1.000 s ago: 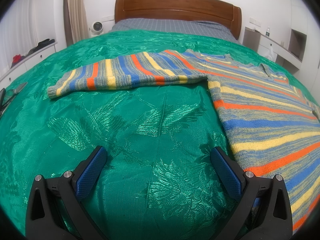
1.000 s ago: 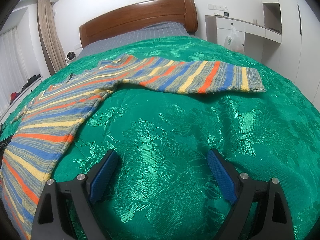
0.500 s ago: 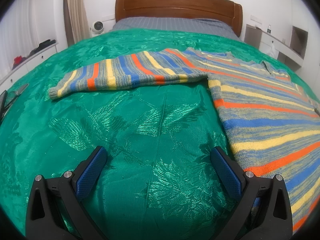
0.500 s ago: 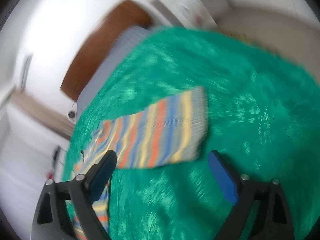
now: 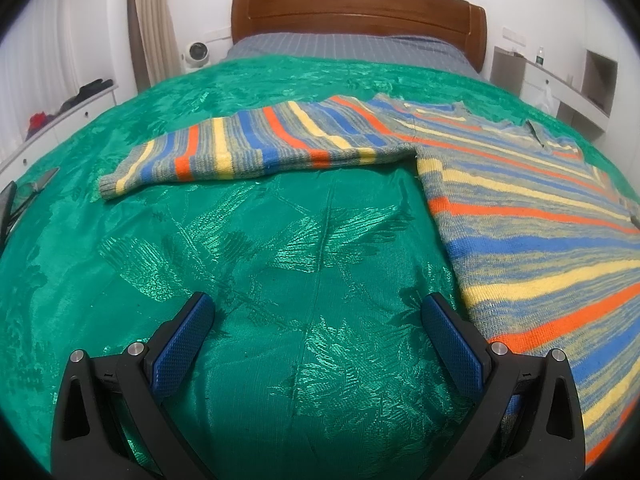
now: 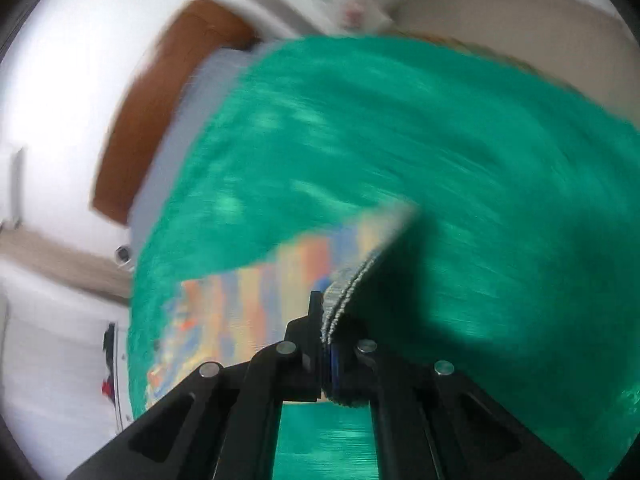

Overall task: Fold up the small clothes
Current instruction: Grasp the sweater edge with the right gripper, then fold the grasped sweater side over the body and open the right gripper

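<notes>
A striped knitted sweater (image 5: 520, 200) in grey, blue, orange and yellow lies flat on the green bedspread (image 5: 280, 260). Its left sleeve (image 5: 248, 152) stretches out to the left. My left gripper (image 5: 316, 316) is open and empty, low over the bedspread, with its right finger beside the sweater's side edge. In the blurred right wrist view my right gripper (image 6: 328, 344) is shut on the cuff of the right sleeve (image 6: 352, 276) and holds it raised off the bedspread (image 6: 460, 180).
A wooden headboard (image 5: 356, 8) and grey pillows stand at the far end of the bed. A white drawer unit (image 5: 52, 120) is on the left and white shelves (image 5: 560, 80) on the right. A dark object (image 5: 12, 200) lies at the bed's left edge.
My right gripper has swung to the right sleeve's cuff, shut on it and lifted it, with the view tilting. The left gripper has barely moved.
</notes>
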A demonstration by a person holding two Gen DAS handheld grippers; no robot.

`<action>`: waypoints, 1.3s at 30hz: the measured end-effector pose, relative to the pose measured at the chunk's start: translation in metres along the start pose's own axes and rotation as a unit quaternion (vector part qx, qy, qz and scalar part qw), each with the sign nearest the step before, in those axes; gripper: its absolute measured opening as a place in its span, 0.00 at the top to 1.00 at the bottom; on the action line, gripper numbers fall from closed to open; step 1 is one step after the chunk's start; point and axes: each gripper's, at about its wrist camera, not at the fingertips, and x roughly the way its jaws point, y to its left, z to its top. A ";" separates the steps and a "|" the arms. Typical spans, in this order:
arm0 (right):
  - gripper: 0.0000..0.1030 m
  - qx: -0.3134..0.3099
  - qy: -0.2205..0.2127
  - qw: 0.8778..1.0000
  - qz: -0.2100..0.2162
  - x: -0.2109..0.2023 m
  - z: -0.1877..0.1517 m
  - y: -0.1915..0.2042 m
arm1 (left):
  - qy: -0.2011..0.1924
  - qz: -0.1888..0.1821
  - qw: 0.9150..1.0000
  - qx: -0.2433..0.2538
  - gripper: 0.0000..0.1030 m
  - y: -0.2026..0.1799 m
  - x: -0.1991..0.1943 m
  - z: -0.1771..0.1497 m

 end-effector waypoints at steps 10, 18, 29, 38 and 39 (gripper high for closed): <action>0.98 -0.280 0.075 0.948 0.129 0.038 -0.066 0.256 | -0.005 -0.007 1.000 -0.006 0.00 0.003 -0.004 -0.002; 0.27 -0.253 0.246 0.921 0.166 0.151 -0.167 0.295 | -0.005 -0.007 1.000 -0.006 0.00 0.003 -0.004 -0.002; 0.23 -0.318 0.117 0.941 0.019 0.071 -0.134 0.177 | -0.007 -0.009 1.000 -0.007 0.00 0.002 -0.006 -0.002; 0.23 -0.334 -0.046 0.933 -0.123 -0.009 -0.133 0.061 | -0.003 -0.002 1.000 -0.003 0.00 -0.002 -0.004 0.000; 0.21 -0.318 -0.057 0.937 -0.131 -0.008 -0.134 0.054 | -0.002 -0.002 1.000 -0.002 0.00 -0.002 -0.004 0.001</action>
